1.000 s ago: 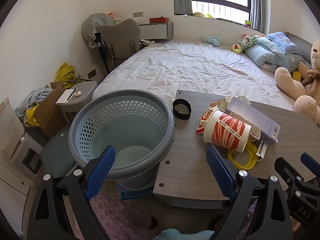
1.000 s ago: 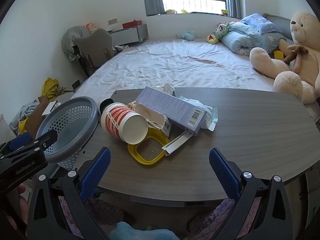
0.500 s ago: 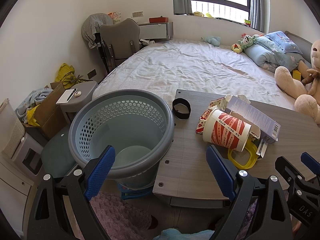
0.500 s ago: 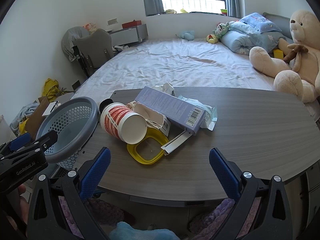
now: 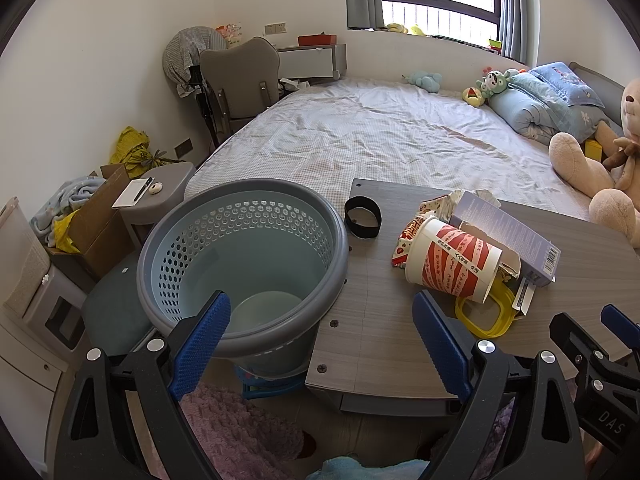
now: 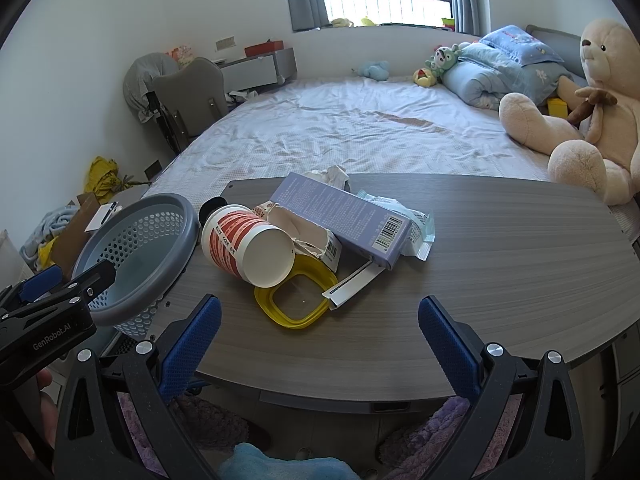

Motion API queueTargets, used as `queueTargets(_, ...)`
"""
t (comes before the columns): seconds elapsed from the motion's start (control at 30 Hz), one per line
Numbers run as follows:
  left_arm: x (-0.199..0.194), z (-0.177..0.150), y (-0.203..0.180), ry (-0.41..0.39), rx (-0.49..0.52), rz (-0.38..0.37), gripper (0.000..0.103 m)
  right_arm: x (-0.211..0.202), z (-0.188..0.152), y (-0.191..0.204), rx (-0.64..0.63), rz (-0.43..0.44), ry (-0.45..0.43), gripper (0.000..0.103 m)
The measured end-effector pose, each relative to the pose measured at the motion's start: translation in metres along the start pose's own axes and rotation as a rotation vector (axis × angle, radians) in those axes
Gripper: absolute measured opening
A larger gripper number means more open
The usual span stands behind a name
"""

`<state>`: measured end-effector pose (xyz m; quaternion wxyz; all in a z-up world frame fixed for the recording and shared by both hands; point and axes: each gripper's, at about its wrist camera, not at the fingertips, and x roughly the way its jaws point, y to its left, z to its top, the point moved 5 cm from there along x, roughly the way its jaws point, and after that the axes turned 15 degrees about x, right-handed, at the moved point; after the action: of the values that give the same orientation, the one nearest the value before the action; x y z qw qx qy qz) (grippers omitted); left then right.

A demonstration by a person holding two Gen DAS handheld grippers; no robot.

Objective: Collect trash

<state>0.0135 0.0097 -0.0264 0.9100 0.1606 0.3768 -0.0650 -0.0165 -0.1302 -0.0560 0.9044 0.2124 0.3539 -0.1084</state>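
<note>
A pile of trash lies on the grey wood table (image 6: pixel 500 264): a red-and-white paper cup (image 6: pixel 246 246) (image 5: pixel 452 266) on its side, a purple carton (image 6: pixel 344 218) (image 5: pixel 506 234), a yellow plastic lid (image 6: pixel 296 300) (image 5: pixel 484 316), a torn white box (image 6: pixel 308 236) and crumpled wrappers (image 6: pixel 406 220). A blue-grey perforated basket (image 5: pixel 244 264) (image 6: pixel 136 260) stands off the table's left end, nothing visible inside. My left gripper (image 5: pixel 320 330) is open over the basket's near rim and the table corner. My right gripper (image 6: pixel 320 336) is open at the table's near edge, short of the pile.
A black band (image 5: pixel 363 222) lies on the table's far left corner. Behind the table is a bed (image 6: pixel 360 132) with plush toys and a large teddy bear (image 6: pixel 580 120). A chair (image 5: pixel 240 80), a cardboard box (image 5: pixel 100 216) and clutter line the left wall.
</note>
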Motion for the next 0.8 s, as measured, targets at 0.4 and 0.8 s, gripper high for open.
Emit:
queueTargets(0.4, 0.009, -0.005, 0.001, 0.025, -0.015, -0.011, 0.088, 0.009, 0.003, -0.024, 0.025, 0.011, 0.032, 0.097)
queueTargets(0.8, 0.033, 0.012, -0.018, 0.050, -0.008, -0.068, 0.088, 0.036, 0.032, -0.051, -0.026, 0.000, 0.044, 0.097)
